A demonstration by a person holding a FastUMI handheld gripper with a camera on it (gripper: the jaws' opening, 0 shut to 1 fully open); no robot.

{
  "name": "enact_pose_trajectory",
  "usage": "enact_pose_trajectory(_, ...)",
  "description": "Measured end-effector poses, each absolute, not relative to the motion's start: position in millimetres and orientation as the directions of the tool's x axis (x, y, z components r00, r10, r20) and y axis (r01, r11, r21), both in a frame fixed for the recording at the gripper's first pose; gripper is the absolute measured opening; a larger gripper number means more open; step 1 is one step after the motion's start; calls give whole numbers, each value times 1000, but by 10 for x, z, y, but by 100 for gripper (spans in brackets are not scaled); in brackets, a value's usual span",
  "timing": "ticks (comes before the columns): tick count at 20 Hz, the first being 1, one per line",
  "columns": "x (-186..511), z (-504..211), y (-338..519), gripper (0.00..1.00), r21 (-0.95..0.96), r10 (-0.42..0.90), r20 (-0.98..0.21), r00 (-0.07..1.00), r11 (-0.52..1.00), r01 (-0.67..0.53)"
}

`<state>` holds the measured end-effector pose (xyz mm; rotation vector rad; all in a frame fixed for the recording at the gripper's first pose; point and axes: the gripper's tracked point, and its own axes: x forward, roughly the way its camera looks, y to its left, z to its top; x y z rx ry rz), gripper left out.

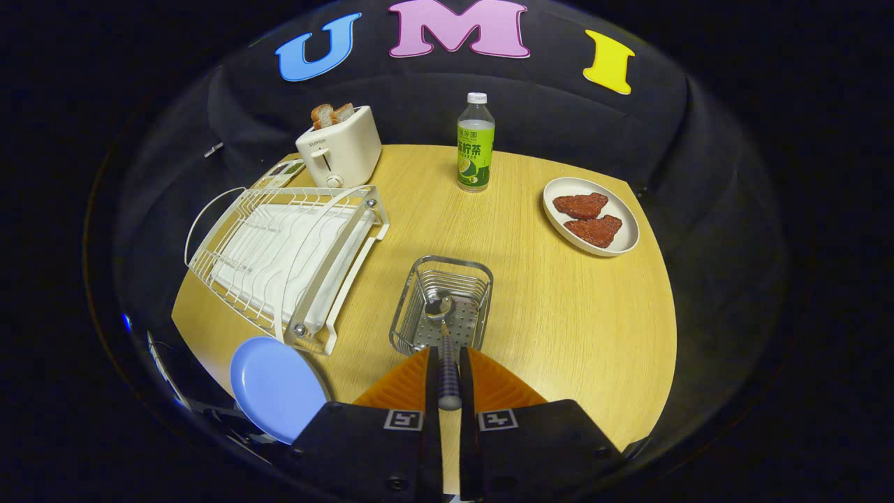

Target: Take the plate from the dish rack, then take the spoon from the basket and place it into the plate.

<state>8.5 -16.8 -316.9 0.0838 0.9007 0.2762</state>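
My gripper (448,363) is shut on the handle of the spoon (443,328). The spoon's metal bowl points ahead and hangs over the wire basket (473,271), which sits just beyond the fingers. The blue plate (276,388) lies on the table's near left edge, to the left of the fingers and just in front of the white dish rack (279,255). No plate stands in the rack.
A toaster (340,147) with bread slices stands at the far left behind the rack. A green-labelled bottle (475,143) stands at the far middle. A white dish (591,215) with two reddish pieces lies at the far right. Bare wooden table (573,314) spreads right of the basket.
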Motion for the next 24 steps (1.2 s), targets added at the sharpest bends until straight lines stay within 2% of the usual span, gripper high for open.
enact_pose_trajectory(8,125,-2852,-218,14,248,277,-708,650,959,-139)
enact_pose_trajectory(24,-21,-1872,-261,13,283,274,-562,780,950,-129)
